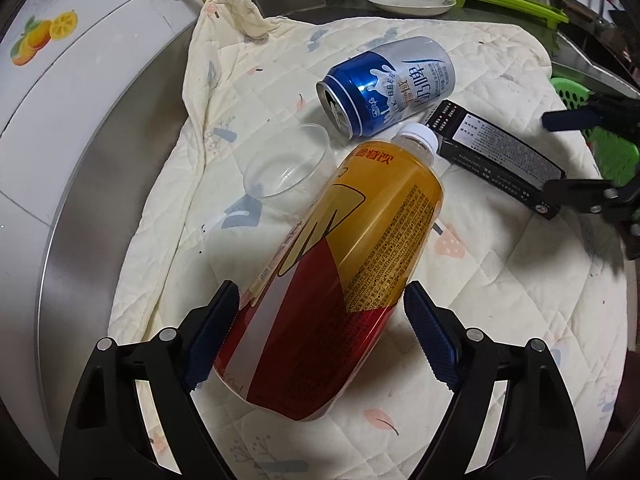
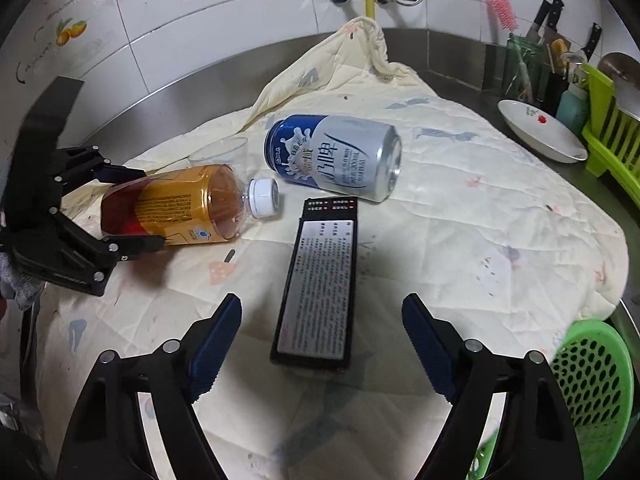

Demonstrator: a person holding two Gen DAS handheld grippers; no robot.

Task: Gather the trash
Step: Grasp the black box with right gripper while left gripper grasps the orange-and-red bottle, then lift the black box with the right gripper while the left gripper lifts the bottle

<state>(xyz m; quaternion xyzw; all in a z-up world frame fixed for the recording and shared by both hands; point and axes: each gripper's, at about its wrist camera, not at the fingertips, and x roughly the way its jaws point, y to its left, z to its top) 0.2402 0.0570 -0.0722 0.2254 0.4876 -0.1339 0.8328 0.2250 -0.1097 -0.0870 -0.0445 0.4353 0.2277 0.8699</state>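
**Op:** Trash all lies on the quilt (image 2: 460,216); I see nothing collected yet, and the green basket (image 2: 592,376) sits at four o'clock.

**Spotter:** Biggest first?

**Op:** Bottle (image 1: 340,264) lies between my left gripper (image 1: 320,336)'s spread jaws, left pad touching, right pad clear. Black box (image 2: 320,284) is at twelve between my right gripper (image 2: 322,344)'s released jaws. Can (image 2: 336,156) and clear cup (image 1: 288,168) wait beyond.

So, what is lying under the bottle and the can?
The bottle and the can lie on a cream quilted cloth. It hides the surface below; bare metal counter shows beside it.
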